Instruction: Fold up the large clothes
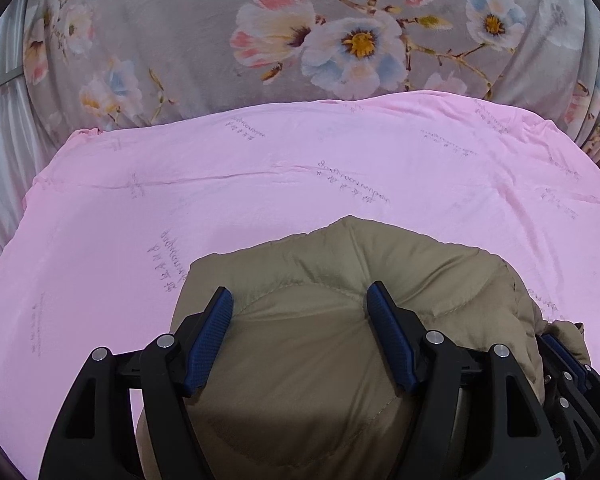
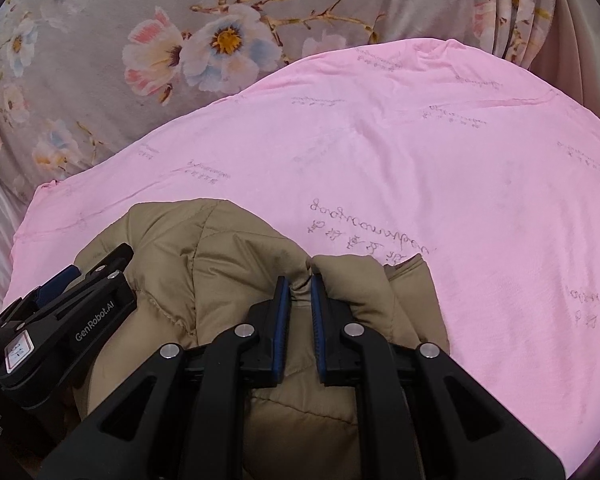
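The tan quilted jacket (image 1: 300, 344) runs off the bottom edge in both views. The grey script on the pink sheet (image 2: 440, 168) is too faint to read.

Tan quilted jacket (image 1: 320, 320), pink sheet (image 1: 260, 184), grey floral cover (image 1: 180, 20)

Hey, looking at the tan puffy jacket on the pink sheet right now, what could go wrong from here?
1. The right gripper pinches only a small pucker of the tan quilted puffer jacket; the slick fabric may slip free if pulled.
2. The left gripper is open over the jacket, gripping nothing, so a one-sided lift could skew the fold.
3. Dragging the jacket may wrinkle the pink printed sheet.
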Demonstrator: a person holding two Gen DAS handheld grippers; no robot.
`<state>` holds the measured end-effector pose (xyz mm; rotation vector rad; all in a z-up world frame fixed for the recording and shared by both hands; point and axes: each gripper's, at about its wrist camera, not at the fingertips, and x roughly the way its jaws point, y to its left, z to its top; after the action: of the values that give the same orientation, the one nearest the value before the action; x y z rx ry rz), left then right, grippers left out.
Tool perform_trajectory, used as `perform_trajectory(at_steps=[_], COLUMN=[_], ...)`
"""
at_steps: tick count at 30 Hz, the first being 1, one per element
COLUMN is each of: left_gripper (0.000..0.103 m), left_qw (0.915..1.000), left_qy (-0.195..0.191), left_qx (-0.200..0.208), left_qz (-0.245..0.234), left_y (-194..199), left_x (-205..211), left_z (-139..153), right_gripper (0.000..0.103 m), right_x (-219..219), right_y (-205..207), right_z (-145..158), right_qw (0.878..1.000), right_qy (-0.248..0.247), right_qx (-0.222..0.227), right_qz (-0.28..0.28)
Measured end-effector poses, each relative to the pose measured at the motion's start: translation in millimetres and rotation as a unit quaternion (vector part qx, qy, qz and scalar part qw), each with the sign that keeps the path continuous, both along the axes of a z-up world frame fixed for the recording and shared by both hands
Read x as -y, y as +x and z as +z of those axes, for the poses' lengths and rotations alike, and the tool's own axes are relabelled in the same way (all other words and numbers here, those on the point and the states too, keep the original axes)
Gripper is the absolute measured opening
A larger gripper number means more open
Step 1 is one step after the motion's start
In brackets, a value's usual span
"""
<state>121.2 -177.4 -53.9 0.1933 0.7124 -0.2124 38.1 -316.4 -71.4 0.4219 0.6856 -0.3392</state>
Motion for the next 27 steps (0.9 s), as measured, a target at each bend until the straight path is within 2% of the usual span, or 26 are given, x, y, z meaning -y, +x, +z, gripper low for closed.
perform_trajectory(at_steps=[13, 15, 17, 19, 22, 25, 27], left_gripper=[0.067, 0.068, 0.068, 0.069, 0.069, 0.069, 0.07], left_qw=[0.9998, 0.9994, 0.9987, 0.9974, 0.9966, 0.995, 0.9959], left_qy=[0.018, 0.02, 0.006, -0.002, 0.0, 0.009, 0.014], left_qx=[-0.011, -0.026, -0.042, -0.051, -0.06, -0.075, -0.066], left_qz=[0.0, -0.007, -0.027, -0.05, -0.058, -0.066, -0.061], left_y=[3, 0, -15, -34, -63, -85, -93], left_x=[3, -2, -19, -35, -52, -60, -62], left_z=[0, 7, 26, 41, 51, 41, 35], right_gripper=[0.01, 0.01, 0.014, 0.014, 0.014, 0.014, 0.012], right_x=[3, -1, -8, -19, -35, -47, -52], right_y=[1, -13, -42, -68, -96, -109, -112], right_z=[-1, 15, 37, 50, 48, 32, 26], right_qw=[1.0, 1.0, 1.0, 1.0, 0.999, 0.999, 0.999], right_qy=[0.004, 0.006, 0.007, 0.006, 0.011, 0.017, 0.009], right_qx=[-0.007, -0.012, 0.011, 0.013, -0.006, -0.031, -0.033], right_qz=[0.001, 0.001, 0.009, 0.018, 0.034, 0.04, 0.04])
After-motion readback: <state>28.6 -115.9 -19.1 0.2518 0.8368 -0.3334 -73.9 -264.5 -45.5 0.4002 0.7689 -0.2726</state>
